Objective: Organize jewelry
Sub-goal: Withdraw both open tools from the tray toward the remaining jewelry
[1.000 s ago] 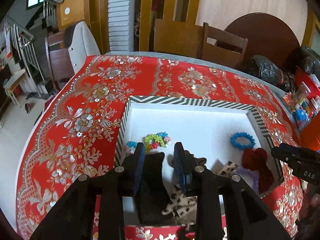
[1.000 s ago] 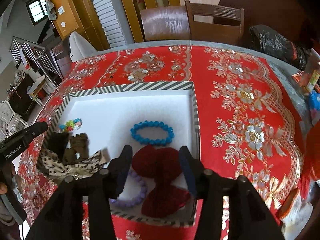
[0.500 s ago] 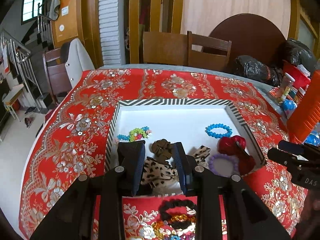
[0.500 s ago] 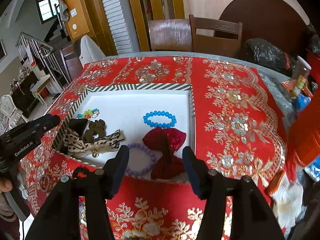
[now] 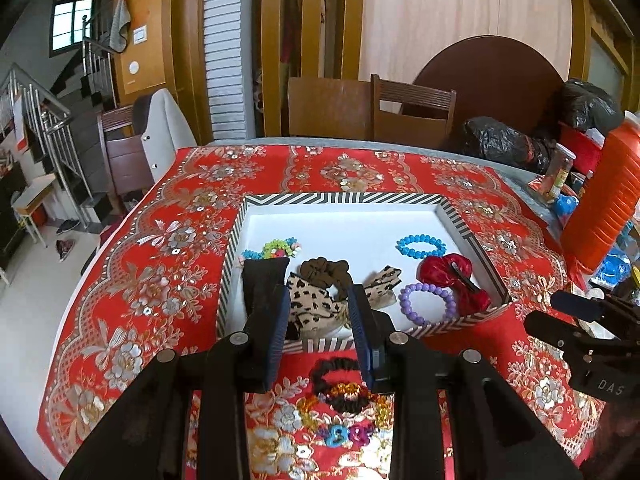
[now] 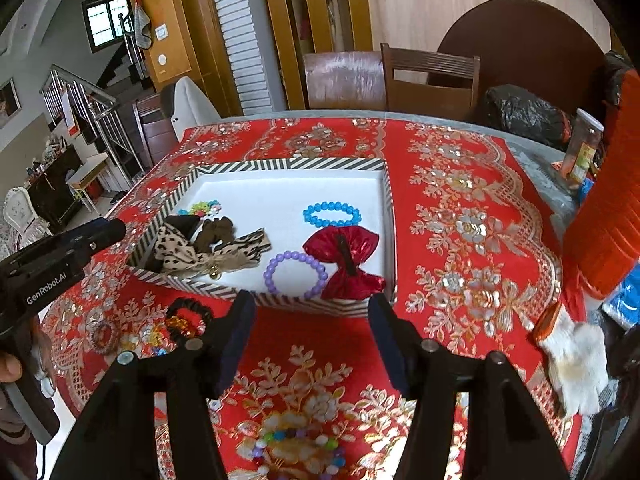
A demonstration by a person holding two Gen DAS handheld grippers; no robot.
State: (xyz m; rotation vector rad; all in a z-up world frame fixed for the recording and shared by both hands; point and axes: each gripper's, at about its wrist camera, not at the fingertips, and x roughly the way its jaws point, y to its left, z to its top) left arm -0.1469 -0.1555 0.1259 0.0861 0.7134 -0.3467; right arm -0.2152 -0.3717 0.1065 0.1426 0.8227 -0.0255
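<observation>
A striped-rim white tray point(image 5: 344, 199) point(image 6: 288, 165) sits on the red tablecloth. It holds a blue bead bracelet point(image 5: 421, 246) point(image 6: 330, 214), a purple bead bracelet point(image 5: 427, 303) point(image 6: 295, 274), a red bow point(image 5: 460, 280) point(image 6: 347, 258), a leopard bow point(image 5: 316, 307) point(image 6: 208, 252), a brown scrunchie point(image 5: 325, 269) and a colourful bracelet point(image 5: 280, 246). My left gripper point(image 5: 320, 336) is open and empty, above the tray's near rim. My right gripper point(image 6: 312, 340) is open and empty, in front of the tray. Loose on the cloth lie a black scrunchie point(image 5: 340, 372) point(image 6: 189, 312) and a multicolour bead bracelet point(image 6: 298, 450).
Small bead pieces point(image 5: 346, 434) lie near the table's front edge. An orange container point(image 5: 604, 208) point(image 6: 608, 216), a jar point(image 6: 582, 148) and black bags point(image 5: 504, 144) crowd the right side. A white glove point(image 6: 576, 356) lies at right. Chairs point(image 5: 408, 112) stand behind the table.
Both grippers have pulled back toward me and away from the tray. The loose items on the cloth in front of the tray have come into view. Both stay open and empty.
</observation>
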